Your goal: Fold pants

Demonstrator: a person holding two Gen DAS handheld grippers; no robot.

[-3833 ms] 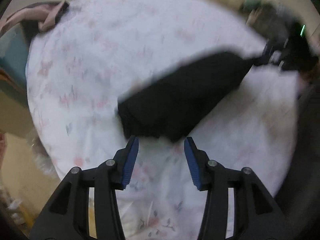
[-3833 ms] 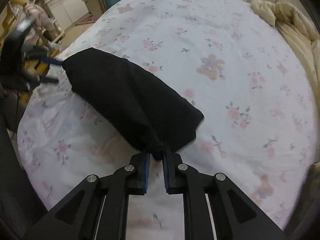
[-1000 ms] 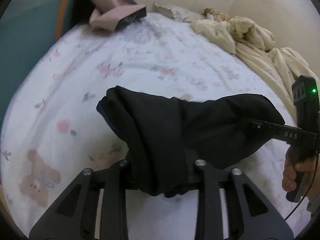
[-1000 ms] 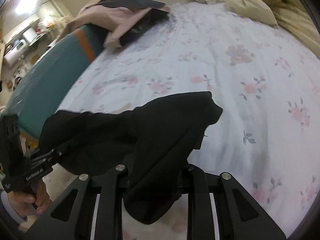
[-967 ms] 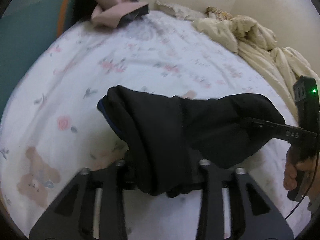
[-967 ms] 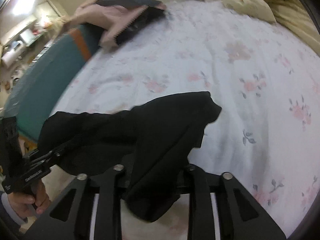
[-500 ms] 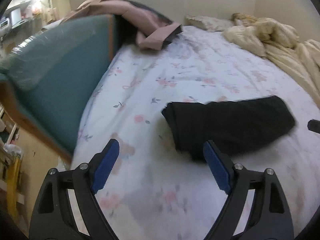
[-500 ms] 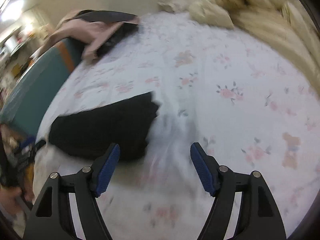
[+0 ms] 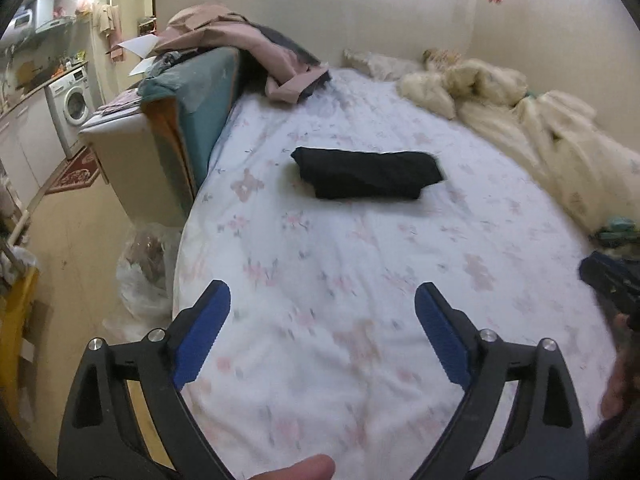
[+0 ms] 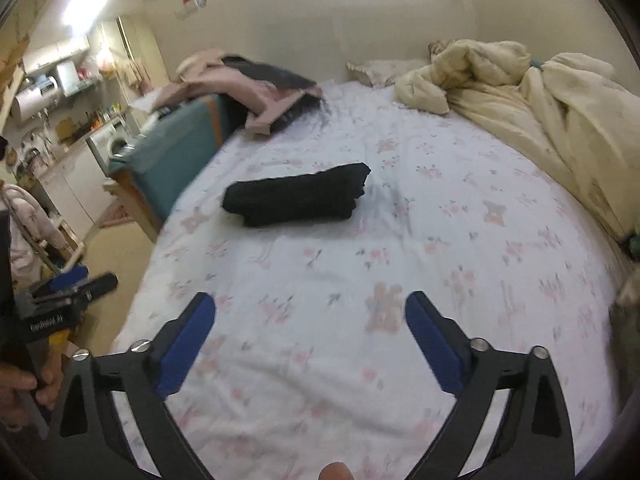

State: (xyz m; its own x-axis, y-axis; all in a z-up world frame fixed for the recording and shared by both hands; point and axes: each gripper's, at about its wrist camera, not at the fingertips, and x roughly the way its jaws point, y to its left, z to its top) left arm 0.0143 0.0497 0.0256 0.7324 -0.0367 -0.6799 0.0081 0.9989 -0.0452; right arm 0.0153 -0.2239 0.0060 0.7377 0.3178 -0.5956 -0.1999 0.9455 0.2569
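The black pants [image 9: 366, 173] lie folded in a compact bundle on the floral bed sheet [image 9: 360, 280], well ahead of both grippers; they also show in the right wrist view [image 10: 298, 194]. My left gripper [image 9: 322, 300] is wide open and empty, held back above the near part of the bed. My right gripper [image 10: 310, 308] is wide open and empty, also well short of the pants. The left gripper also shows at the left edge of the right wrist view [image 10: 60, 292].
A cream duvet [image 10: 540, 100] is bunched along the right and far side. A pink garment [image 9: 248, 52] hangs over a teal headboard or sofa [image 9: 192, 108] on the left. A plastic bag [image 9: 144, 272] lies on the floor beside the bed's left edge.
Both grippers have let go of the pants and opened wide. They have pulled back and up, so the folded pants now lie farther away on the sheet.
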